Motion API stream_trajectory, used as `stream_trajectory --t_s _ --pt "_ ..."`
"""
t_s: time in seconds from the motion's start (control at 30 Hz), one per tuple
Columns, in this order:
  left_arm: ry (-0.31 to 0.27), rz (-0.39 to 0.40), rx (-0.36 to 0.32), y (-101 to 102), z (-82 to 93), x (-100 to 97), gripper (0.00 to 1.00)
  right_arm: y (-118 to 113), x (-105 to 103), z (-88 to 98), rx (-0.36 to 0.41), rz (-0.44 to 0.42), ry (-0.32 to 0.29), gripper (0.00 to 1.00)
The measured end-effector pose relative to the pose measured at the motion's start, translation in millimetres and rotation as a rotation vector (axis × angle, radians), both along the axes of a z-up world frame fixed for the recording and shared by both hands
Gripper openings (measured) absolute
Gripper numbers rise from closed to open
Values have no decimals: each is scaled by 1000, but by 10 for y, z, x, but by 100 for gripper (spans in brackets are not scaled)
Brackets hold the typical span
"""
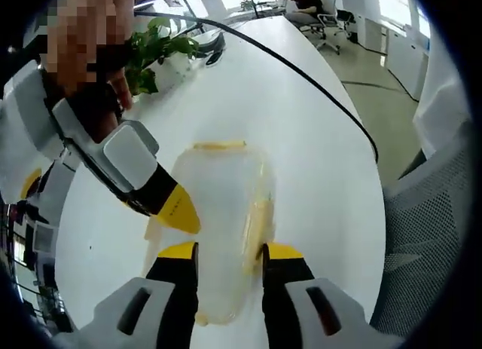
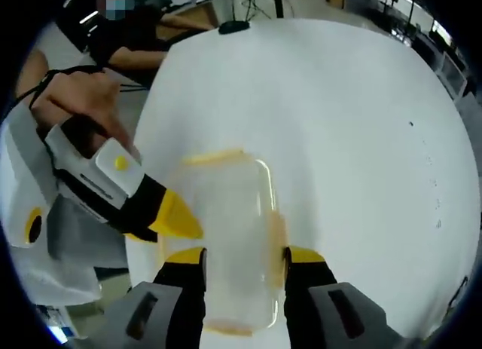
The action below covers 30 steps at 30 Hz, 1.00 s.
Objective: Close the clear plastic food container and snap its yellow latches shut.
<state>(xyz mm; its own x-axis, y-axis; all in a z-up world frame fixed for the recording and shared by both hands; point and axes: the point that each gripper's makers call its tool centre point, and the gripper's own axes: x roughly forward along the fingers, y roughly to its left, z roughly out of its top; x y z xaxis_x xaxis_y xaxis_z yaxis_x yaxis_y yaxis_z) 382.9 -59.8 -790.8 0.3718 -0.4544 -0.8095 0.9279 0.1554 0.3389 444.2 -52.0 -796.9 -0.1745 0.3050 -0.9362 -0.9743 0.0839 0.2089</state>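
The clear plastic container lies on the white table, lid on top. It has a yellow latch at its far end and another yellow latch along its right side. My left gripper hovers open over the near end, jaws apart above the lid. My right gripper comes in from the upper left, its yellow tip at the container's left edge. In the right gripper view the container sits under my open right gripper. The left gripper touches its left side there.
A potted green plant stands at the back left. A black cable runs across the table, and a grey mesh chair sits past its right edge. A hand holds the gripper at left, and a seated person is behind it.
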Motion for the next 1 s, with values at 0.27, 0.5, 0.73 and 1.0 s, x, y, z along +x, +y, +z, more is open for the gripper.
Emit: stream_trajectory --t_s 0.27,0.5,0.73,1.0 --pt "3 -4 -12 41 21 18 29 -12 -53 -6 -56 29 56 37" --pt "2 -4 -12 56 10 34 29 7 -73 -10 -45 30 70 38" --pt "-11 -31 -1 16 6 27 31 0 -63 -3 -8 1 65 42" --pt "-32 -45 9 -13 7 13 32 22 -75 23 58 -40 26 45"
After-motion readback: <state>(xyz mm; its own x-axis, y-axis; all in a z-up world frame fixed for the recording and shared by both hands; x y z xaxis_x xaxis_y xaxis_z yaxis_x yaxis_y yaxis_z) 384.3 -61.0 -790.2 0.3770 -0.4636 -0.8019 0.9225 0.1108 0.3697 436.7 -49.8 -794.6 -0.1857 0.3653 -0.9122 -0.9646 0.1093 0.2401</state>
